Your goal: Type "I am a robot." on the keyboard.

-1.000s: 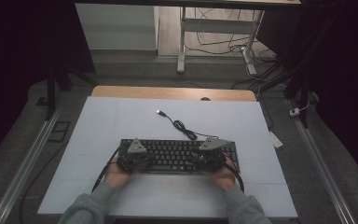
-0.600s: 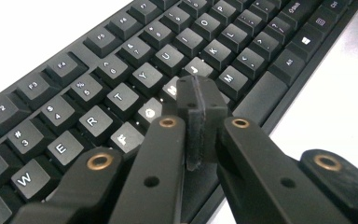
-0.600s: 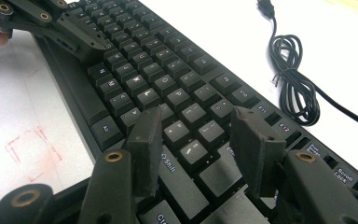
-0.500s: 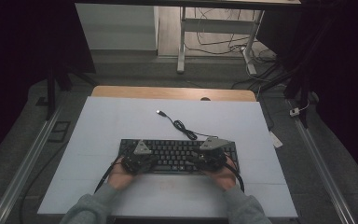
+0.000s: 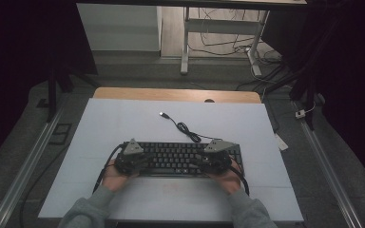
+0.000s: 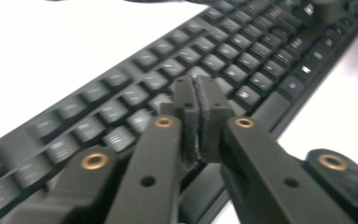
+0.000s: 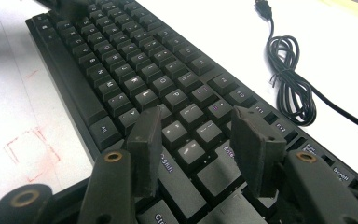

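Observation:
A black keyboard (image 5: 176, 156) lies across the near half of the white table top (image 5: 123, 123). My left gripper (image 5: 141, 161) hovers over its left end. In the left gripper view this gripper (image 6: 196, 93) has its pads nearly together, a thin slit between them and nothing in it; its jaws have just been opening a little. My right gripper (image 5: 203, 159) is over the keyboard's right part. In the right gripper view it (image 7: 200, 135) stands open just above the keys (image 7: 121, 60), gripping nothing.
The keyboard's black cable (image 5: 185, 128) coils behind it and ends in a loose USB plug (image 5: 163, 114). A wooden strip (image 5: 176, 94) borders the table's far edge. Faint red marks (image 7: 28, 149) show on the table in front of the keyboard.
My left gripper drifted slightly right over the keyboard's left end, then back left. The right gripper and the keyboard have stayed put.

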